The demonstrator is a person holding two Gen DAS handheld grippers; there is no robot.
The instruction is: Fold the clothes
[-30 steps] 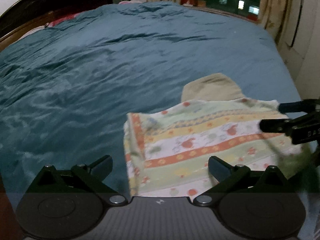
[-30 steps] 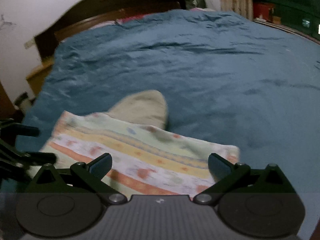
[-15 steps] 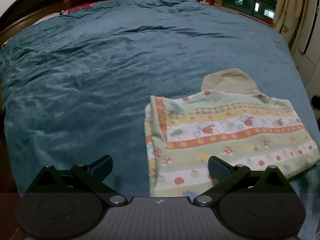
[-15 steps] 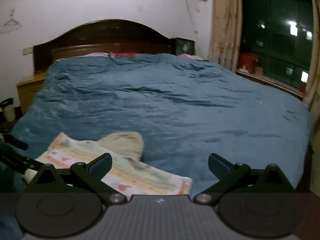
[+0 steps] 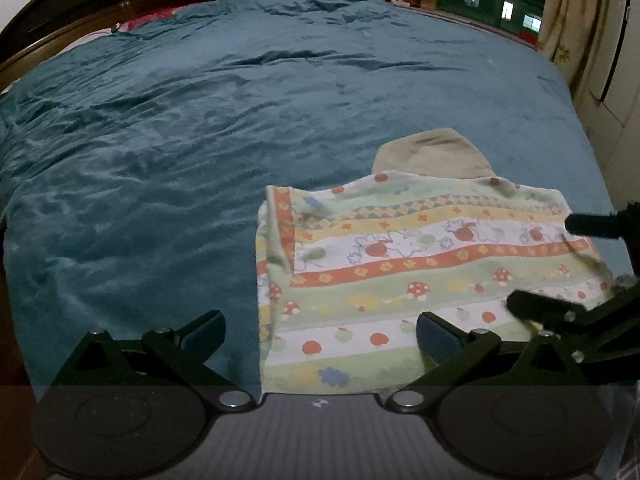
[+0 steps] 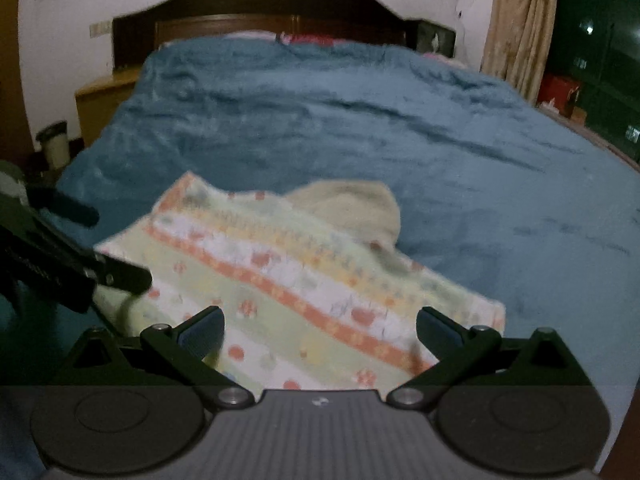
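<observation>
A: What might go wrong?

B: I'm hovering both tongs wide open and empty: left gripper (image 5: 320,338), right gripper (image 6: 320,330). Closing on one layer could be undoing the striped garment (image 5: 420,280), lying folded on the blue bedspread (image 5: 200,140) over a beige piece (image 5: 432,154)

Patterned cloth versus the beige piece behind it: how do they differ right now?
The patterned cloth is striped and printed with mushrooms and flowers; the beige piece is plain. The patterned cloth shows a broad rectangular area; the beige piece shows only a rounded end, partly covered by it. Both lie flat on the blue bedspread.
</observation>
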